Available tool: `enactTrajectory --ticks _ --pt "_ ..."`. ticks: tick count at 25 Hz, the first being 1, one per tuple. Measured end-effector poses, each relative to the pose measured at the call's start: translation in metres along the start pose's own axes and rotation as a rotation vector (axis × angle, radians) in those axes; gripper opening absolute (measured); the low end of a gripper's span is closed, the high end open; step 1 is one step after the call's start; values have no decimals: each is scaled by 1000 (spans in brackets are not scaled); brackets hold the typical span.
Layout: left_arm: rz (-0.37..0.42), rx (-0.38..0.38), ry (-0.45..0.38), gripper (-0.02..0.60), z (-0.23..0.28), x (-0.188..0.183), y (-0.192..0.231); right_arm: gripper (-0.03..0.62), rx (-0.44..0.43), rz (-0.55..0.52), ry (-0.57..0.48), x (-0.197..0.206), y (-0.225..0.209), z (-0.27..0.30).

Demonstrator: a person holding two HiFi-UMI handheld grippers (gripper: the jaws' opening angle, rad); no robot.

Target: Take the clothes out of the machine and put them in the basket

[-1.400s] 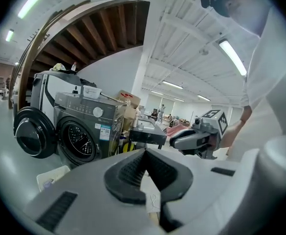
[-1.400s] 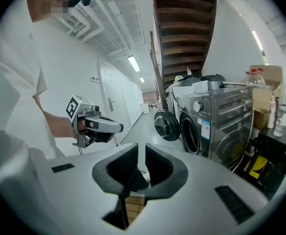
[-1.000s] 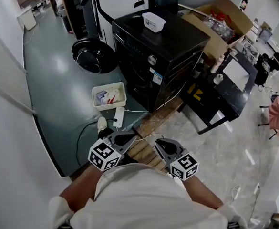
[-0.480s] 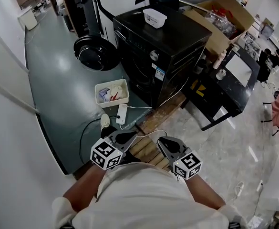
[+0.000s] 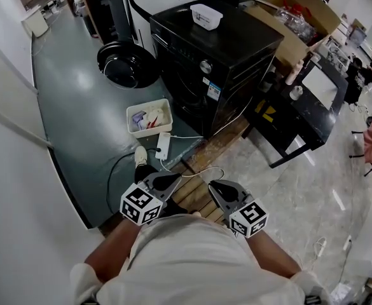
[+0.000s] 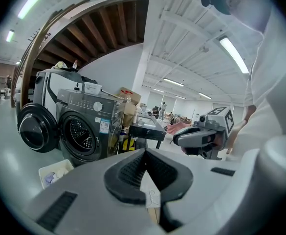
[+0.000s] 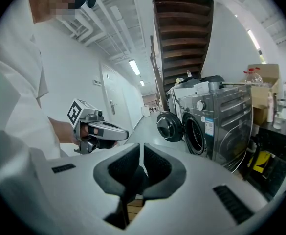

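Black machine (image 5: 227, 56) stands well ahead of the person, and its round door (image 5: 127, 65) is swung open to the left. Just in front of it, on the grey-green floor (image 5: 77, 94), sits the white basket (image 5: 152, 132). A few clothes (image 5: 149, 117) in white, red and purple lie already inside it. The drum (image 6: 80, 132) looks dark in the left gripper view, and I cannot tell if something lies in it. A small white tray (image 5: 206, 16) rests on top of the machine.

Both grippers are low and close to the person's body, over wooden planks (image 5: 189, 199), well apart from the machine and the basket. The left gripper (image 5: 173, 181) has its jaws pressed fully together, with nothing between them. The right gripper (image 5: 215, 189) has its jaws a narrow slit apart, and they grasp nothing. A white power strip (image 5: 163, 146) lies on the floor between the basket and the grippers.
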State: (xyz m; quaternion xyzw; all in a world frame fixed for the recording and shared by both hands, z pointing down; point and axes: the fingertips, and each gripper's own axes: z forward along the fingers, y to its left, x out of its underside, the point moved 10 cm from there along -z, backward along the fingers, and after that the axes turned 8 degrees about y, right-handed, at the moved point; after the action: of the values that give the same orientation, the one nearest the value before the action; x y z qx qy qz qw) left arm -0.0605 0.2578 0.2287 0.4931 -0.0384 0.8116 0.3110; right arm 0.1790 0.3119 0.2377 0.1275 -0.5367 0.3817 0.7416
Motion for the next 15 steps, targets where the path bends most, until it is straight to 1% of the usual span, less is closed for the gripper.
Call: enactTrajectory --ticks 6,12,15 --pt "-2 1 7 -2 2 2 -1 31 -2 1 4 3 1 1" --pt "-10 -13 14 -2 -3 7 2 28 -2 -5 12 5 3 0" --pt "1 -49 12 -2 -10 6 7 26 -1 -9 16 4 3 1"
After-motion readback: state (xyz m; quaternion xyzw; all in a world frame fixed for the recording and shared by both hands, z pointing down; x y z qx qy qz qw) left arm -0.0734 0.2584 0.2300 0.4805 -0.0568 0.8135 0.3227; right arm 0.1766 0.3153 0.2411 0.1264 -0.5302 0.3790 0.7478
